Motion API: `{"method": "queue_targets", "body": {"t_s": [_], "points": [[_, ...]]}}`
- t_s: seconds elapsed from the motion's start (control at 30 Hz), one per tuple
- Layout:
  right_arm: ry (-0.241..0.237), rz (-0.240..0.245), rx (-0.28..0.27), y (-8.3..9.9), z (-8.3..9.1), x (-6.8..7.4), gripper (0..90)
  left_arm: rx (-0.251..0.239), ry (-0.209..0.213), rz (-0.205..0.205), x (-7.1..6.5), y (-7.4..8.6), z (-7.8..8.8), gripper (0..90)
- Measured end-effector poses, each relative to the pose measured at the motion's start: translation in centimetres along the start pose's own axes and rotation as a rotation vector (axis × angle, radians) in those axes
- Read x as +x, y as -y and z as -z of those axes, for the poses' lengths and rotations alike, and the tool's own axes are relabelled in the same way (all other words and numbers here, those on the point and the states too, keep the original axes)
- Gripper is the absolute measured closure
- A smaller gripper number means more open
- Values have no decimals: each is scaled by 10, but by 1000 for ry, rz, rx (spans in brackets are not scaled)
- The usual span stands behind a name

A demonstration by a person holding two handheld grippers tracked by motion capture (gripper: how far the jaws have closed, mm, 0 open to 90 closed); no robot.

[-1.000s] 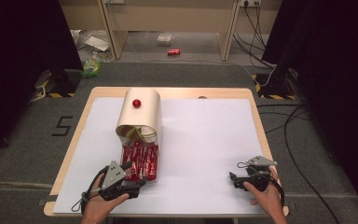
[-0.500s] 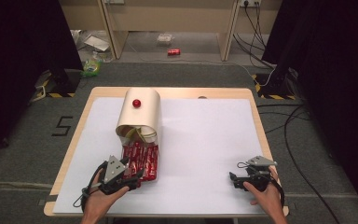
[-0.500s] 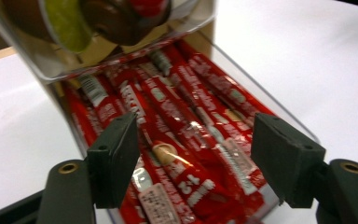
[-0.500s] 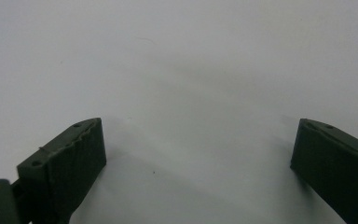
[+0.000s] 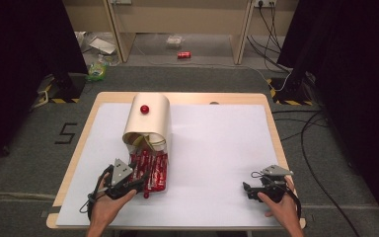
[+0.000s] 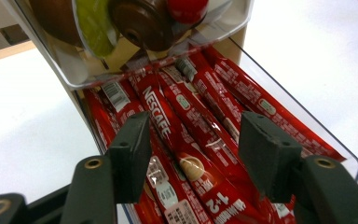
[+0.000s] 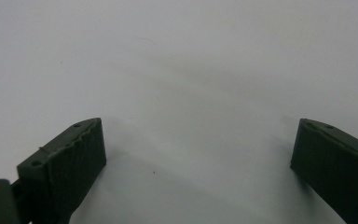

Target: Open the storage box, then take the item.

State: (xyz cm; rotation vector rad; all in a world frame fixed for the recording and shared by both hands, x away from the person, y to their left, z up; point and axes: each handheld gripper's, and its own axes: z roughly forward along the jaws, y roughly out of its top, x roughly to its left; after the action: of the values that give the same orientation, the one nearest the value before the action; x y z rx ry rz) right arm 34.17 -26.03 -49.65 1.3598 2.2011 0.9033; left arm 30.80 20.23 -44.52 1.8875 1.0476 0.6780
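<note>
sachets point(image 6: 200, 154) cut off at bottom edge, upper ends hidden under clear tray point(image 6: 93, 74)

I note red sachets point(image 6: 191, 140) with white lettering in a clear tray point(image 6: 307, 126). My black grippers: left point(image 6: 193, 149), right point(image 7: 198, 163). Beige dispenser point(image 5: 150, 118), red knob point(image 5: 144, 109). White table cover point(image 5: 217, 148), pale wood edge.

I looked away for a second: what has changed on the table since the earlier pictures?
The left gripper has edged forward over the red coffee sticks in the clear tray; its jaws have just been closing, sticks between them but not yet pinched. The right gripper, open, and the dispenser stayed put.
</note>
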Motion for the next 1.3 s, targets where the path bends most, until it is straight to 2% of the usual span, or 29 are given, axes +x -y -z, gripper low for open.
{"method": "queue_targets", "body": {"t_s": [0.47,0.57,0.83,0.97,1.13,1.3], "points": [[0,0,0,0,0,0,35,24,-1,6,-3,0,-8,456],[-1,0,1,0,0,0,35,30,4,19,-3,1,-9,491],[0,0,0,0,0,0,35,20,-21,37,1,0,-7,584],[-1,0,1,0,0,0,35,34,-36,37,0,1,-9,614],[-1,0,1,0,0,0,35,62,-31,41,-1,2,-15,635],[-1,0,1,0,0,0,35,72,-51,37,-1,-1,-18,654]]}}
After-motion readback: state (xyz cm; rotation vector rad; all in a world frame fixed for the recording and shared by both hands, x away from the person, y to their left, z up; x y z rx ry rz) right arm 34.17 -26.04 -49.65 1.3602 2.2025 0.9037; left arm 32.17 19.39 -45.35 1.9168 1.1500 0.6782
